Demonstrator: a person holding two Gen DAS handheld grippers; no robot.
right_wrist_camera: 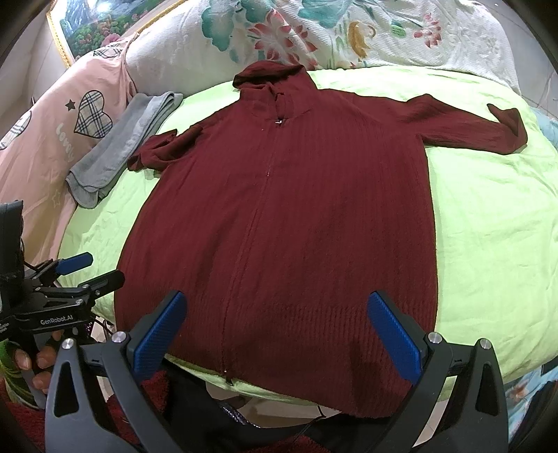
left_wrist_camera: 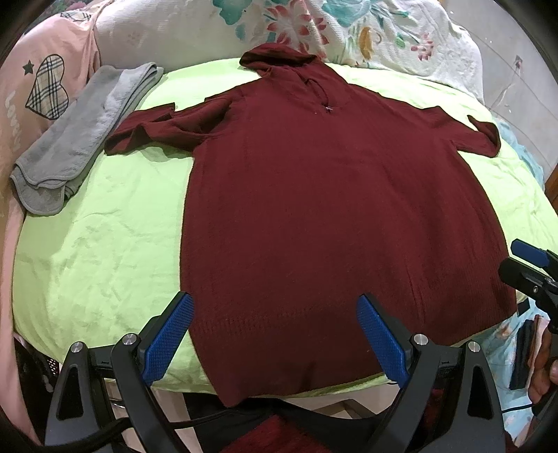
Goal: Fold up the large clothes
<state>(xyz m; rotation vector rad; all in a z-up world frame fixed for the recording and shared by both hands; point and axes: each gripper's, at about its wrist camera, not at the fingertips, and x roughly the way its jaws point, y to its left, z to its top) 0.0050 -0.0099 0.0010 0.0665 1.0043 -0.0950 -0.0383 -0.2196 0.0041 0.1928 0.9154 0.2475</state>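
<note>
A long dark red hooded knit garment (left_wrist_camera: pixel 314 195) (right_wrist_camera: pixel 286 209) lies spread flat on a lime green sheet (left_wrist_camera: pixel 97 244) (right_wrist_camera: pixel 495 244), hood at the far end, sleeves out to both sides, hem hanging over the near edge. My left gripper (left_wrist_camera: pixel 275 334) stands open above the hem's left part, holding nothing. My right gripper (right_wrist_camera: pixel 279 331) is open above the hem's right part, also holding nothing. In the right wrist view the left gripper (right_wrist_camera: pixel 87 268) shows at the left edge; in the left wrist view the right gripper (left_wrist_camera: pixel 523 265) shows at the right edge.
A folded grey towel (left_wrist_camera: pixel 83 139) (right_wrist_camera: pixel 122 146) lies on the sheet left of the garment. A pink cover with plaid hearts (left_wrist_camera: pixel 45 87) (right_wrist_camera: pixel 90 111) lies at the left, a floral white quilt (left_wrist_camera: pixel 314 31) (right_wrist_camera: pixel 348 35) behind. A hand (right_wrist_camera: pixel 35 362) holds the left gripper's handle.
</note>
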